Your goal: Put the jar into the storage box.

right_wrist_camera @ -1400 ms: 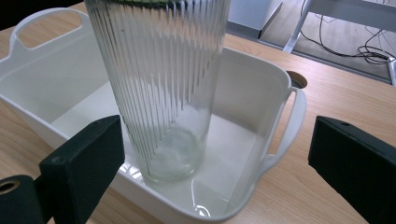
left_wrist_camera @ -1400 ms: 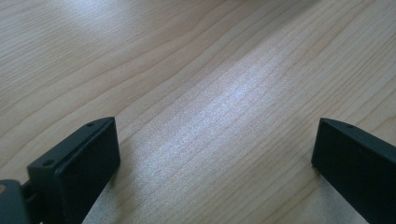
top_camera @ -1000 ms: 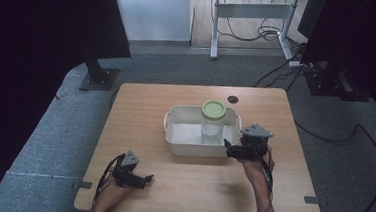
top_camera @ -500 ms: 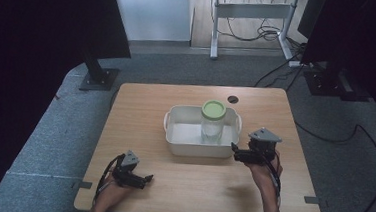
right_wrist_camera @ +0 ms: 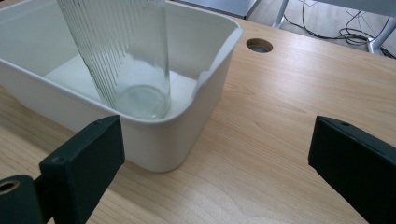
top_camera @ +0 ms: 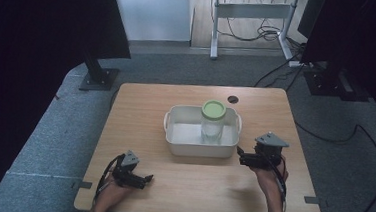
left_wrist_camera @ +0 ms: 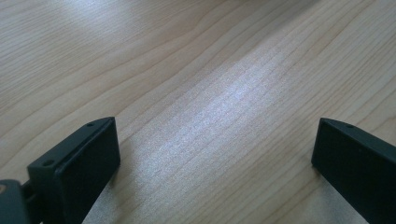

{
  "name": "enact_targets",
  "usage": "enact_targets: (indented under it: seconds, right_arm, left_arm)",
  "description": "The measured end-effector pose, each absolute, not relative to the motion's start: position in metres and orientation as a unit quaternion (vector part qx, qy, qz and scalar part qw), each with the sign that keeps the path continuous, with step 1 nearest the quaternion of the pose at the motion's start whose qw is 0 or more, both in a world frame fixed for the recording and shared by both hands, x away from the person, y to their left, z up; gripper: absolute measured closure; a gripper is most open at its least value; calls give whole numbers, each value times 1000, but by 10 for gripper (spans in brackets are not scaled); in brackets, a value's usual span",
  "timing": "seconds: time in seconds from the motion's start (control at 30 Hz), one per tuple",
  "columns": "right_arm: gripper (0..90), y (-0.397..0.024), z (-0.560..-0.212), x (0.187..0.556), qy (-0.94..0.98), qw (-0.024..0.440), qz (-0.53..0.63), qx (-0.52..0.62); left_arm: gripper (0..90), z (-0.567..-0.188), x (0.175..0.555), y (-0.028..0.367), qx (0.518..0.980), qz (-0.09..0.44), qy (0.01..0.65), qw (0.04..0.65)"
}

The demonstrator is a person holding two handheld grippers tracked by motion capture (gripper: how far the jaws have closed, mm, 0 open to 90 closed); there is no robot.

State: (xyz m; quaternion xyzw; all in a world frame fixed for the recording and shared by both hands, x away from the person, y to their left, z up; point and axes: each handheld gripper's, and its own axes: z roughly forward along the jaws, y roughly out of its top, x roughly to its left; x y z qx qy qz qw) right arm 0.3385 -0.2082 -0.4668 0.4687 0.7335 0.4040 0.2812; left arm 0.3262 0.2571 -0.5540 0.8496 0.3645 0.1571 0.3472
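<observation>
Jar: glass jar with green lid stands upright in the white tub, toward its right end, at mid-table.
Right gripper: right gripper just beside the tub's right end, jaws wide apart, holding nothing; in the right gripper view the tub corner sits between the jaws and the ribbed jar wall rises beyond the left jaw.
Left gripper: left gripper low at the near left of the table, jaws wide apart, nothing held; bare wood between them.
Risk, tub: judging by how close it is, the right gripper's left jaw could catch the tub rim and shove or tip the tub if pushed forward.
Risk, jar: tall, smooth, ribbed glass; a low or off-centre pinch would likely let it slip or tilt against the tub wall.
Risk, cable: trailing gripper cable could drag across the table edge.
Hidden: jar top and lid cut off in the right gripper view.
Hard to tell: whether the jar holds anything; looks empty, glare on the tub floor.
Small: hole in the table beyond the tub, purpose unclear.
</observation>
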Motion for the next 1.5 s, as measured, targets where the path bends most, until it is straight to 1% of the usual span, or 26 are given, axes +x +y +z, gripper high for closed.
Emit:
enact_targets:
  seconds: [0.87,1.5]
  right_arm:
    - [32,-234,-487,321,725,279,393,492]
    - [32,-247,-512,309,722,267,383,510]
  left_arm:
    - [9,-554,326,257,849,157,365,348]
    - [9,-554,326,257,850,157,365,347]
